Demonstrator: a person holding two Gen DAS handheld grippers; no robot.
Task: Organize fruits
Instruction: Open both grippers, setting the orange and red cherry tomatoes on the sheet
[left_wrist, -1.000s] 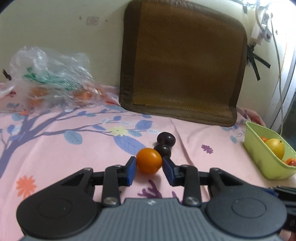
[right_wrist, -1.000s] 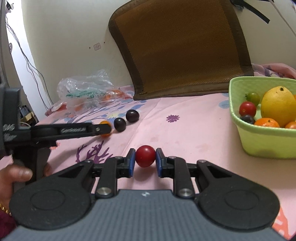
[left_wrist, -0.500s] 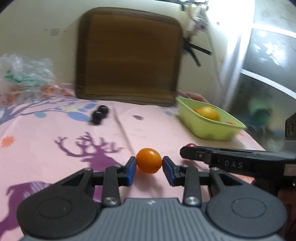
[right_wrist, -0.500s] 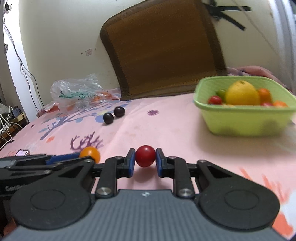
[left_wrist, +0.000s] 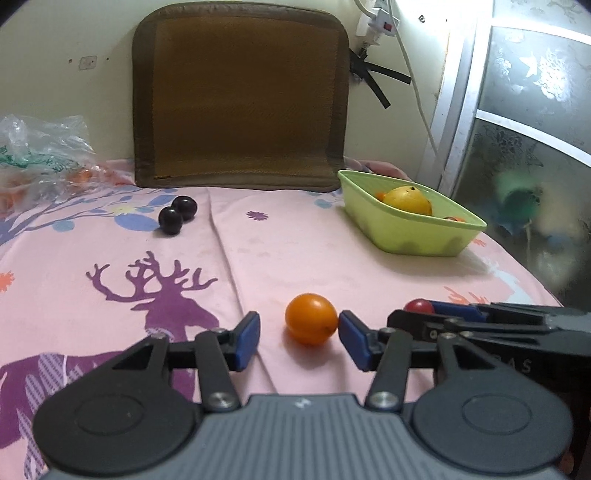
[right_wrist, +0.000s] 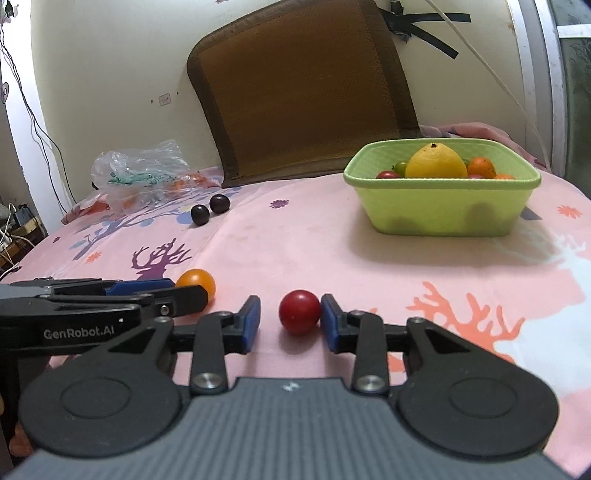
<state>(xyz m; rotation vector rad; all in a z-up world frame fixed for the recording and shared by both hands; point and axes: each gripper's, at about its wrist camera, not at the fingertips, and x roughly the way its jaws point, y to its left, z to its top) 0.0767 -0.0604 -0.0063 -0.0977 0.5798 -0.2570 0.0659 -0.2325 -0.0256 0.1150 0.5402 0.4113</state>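
**Fruits set down between parted fingers**

Fruits are seen lying loose on the pink printed sheet (left_wrist: 303, 258). An orange tomato (left_wrist: 311, 324) rests on the cloth between the fingers of the left gripper (left_wrist: 298, 340), which are spread wide; it is touched by the right-hand pad only, a clear gap being left on the other side. A red tomato (right_wrist: 299, 312) is likewise found between the parted fingers of the right gripper (right_wrist: 290, 324), just beside its right pad (contact cannot be confirmed). The two grippers are held side by side, close together. Ahead and to the right of both, a green tub (right_wrist: 443, 210) is seen holding a yellow citrus (right_wrist: 436, 162) and smaller fruits. Two dark plums (left_wrist: 176, 215), touching one another, lie ahead to the left, near a crumpled plastic bag (right_wrist: 140, 173). A brown mat (left_wrist: 240, 92) is propped against the wall beyond.
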